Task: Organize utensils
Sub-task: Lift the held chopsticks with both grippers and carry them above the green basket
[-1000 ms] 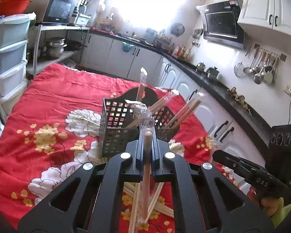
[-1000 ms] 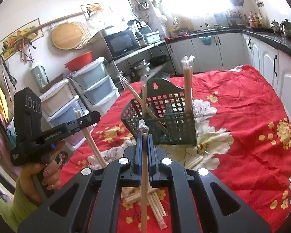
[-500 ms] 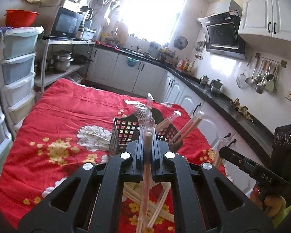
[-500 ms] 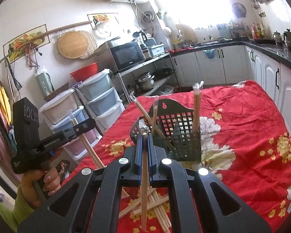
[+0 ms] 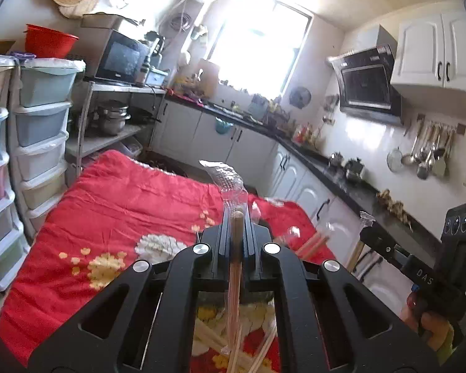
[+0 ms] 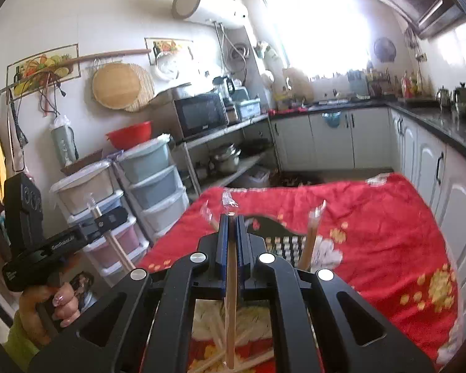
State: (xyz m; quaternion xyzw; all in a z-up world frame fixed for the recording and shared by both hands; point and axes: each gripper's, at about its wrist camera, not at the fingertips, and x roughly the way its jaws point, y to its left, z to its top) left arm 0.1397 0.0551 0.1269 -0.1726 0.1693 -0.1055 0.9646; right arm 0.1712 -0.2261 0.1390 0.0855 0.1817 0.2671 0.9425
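My left gripper point(image 5: 236, 217) is shut on a plastic-wrapped pair of wooden chopsticks point(image 5: 235, 267), held upright above the red floral table. My right gripper point(image 6: 232, 217) is shut on another wrapped chopstick pair point(image 6: 231, 304). The dark mesh utensil basket point(image 6: 284, 244) sits just beyond my right gripper with wrapped chopsticks point(image 6: 307, 242) standing in it; in the left wrist view it is mostly hidden behind my fingers, with chopstick ends point(image 5: 313, 242) sticking out. Several loose wrapped chopsticks point(image 5: 245, 351) lie on the cloth below. Each gripper shows in the other's view, the right gripper point(image 5: 366, 236) and the left gripper point(image 6: 108, 217).
The red flowered cloth point(image 5: 115, 211) covers the table. Plastic drawer towers point(image 5: 37, 143) stand at the left. White cabinets and a dark counter point(image 5: 341, 180) run along the right. A shelf with a microwave point(image 6: 202, 115) is behind.
Both grippers have risen and tilted up with their chopsticks. The basket has dropped low in both views and is now mostly hidden behind the fingers.
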